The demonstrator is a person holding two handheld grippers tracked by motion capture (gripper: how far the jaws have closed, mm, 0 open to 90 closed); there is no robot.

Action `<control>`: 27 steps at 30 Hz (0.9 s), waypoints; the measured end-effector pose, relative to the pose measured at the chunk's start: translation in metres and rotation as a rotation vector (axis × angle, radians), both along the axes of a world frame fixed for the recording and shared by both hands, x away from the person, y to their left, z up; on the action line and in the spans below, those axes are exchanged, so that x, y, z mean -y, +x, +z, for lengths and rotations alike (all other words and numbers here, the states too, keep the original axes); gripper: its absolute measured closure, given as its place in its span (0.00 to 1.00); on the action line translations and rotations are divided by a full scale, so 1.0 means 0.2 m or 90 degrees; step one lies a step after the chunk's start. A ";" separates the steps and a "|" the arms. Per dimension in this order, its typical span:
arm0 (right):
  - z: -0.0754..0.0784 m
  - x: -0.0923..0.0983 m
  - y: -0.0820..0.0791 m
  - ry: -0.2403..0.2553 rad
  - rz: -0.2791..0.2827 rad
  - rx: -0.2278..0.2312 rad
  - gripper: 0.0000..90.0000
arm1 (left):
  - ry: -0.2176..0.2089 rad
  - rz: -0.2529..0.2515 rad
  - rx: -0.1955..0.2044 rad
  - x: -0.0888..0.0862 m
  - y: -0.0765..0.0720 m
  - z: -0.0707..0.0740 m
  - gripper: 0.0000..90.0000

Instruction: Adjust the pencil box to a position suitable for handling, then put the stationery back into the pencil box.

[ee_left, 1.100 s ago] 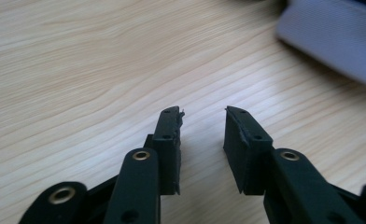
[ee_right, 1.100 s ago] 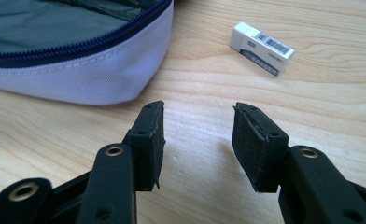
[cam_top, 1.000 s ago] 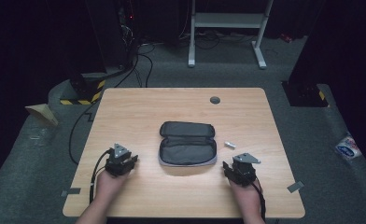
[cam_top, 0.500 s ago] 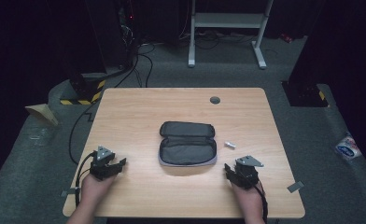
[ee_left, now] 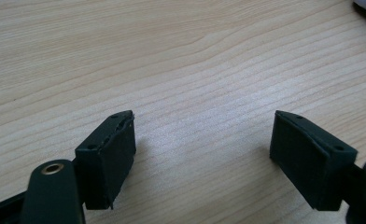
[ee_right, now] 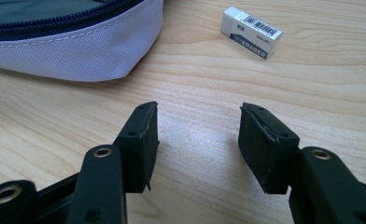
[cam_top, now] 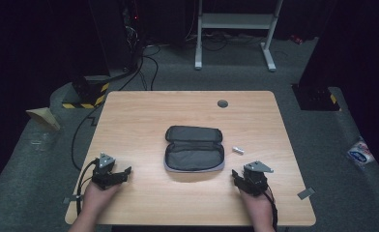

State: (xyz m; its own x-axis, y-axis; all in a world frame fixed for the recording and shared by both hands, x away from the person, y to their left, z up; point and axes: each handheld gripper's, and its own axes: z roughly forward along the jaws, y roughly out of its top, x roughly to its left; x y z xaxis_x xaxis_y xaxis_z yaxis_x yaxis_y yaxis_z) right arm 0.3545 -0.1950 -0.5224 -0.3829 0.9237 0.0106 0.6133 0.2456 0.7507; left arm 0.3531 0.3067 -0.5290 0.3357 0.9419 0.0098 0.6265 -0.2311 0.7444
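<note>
A grey pencil case lies unzipped and open at the middle of the wooden table; its pale fabric edge shows in the right gripper view. A small white eraser lies just right of the case. My left gripper rests near the table's front left, jaws wide apart over bare wood; they have just been opening, with nothing between them. My right gripper sits at the front right, open and empty, short of the case and eraser.
A dark round grommet is set in the table's far side. A metal stand, cables and a yellow-black striped block sit on the floor beyond. A taped tag sticks out at the front right edge.
My left hand has drawn back leftward away from the case, and its jaws have spread wider. The right hand has stayed where it was.
</note>
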 end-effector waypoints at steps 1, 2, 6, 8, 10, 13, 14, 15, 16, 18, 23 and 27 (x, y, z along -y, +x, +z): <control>0.00 0.00 0.00 0.000 0.000 0.000 0.52 | 0.000 0.000 0.000 0.00 0.00 0.00 0.25; 0.00 0.00 0.00 0.001 -0.002 -0.001 0.52 | 0.000 0.000 0.000 0.00 0.00 0.00 0.25; 0.00 0.00 0.00 0.003 0.002 -0.001 0.52 | 0.000 -0.002 -0.001 0.00 0.00 0.00 0.25; 0.00 0.00 0.00 0.007 0.003 0.000 0.52 | -0.001 -0.002 -0.002 0.01 0.00 0.00 0.25; 0.00 0.00 0.00 0.009 0.002 0.000 0.51 | -0.001 -0.002 -0.002 0.01 0.00 0.00 0.25; 0.01 0.01 0.01 0.012 0.004 0.004 0.51 | -0.003 -0.003 -0.002 0.01 0.00 0.00 0.25; 0.01 0.01 0.01 0.015 0.002 0.004 0.51 | -0.003 -0.002 -0.001 0.01 0.00 0.00 0.25; 0.01 0.01 0.01 0.015 0.002 0.004 0.51 | -0.003 -0.002 -0.001 0.01 0.00 0.00 0.25; 0.02 0.01 0.01 0.019 -0.001 0.004 0.51 | -0.002 -0.002 -0.001 0.01 0.00 0.00 0.25; 0.01 0.01 0.01 0.016 -0.001 0.005 0.50 | -0.003 -0.003 0.000 0.01 0.00 0.00 0.25; 0.01 0.01 0.00 0.011 0.002 0.013 0.50 | -0.003 -0.004 0.000 0.01 0.01 0.00 0.25; 0.04 0.02 0.01 0.013 0.010 0.028 0.46 | -0.003 -0.005 0.000 0.01 0.01 0.00 0.25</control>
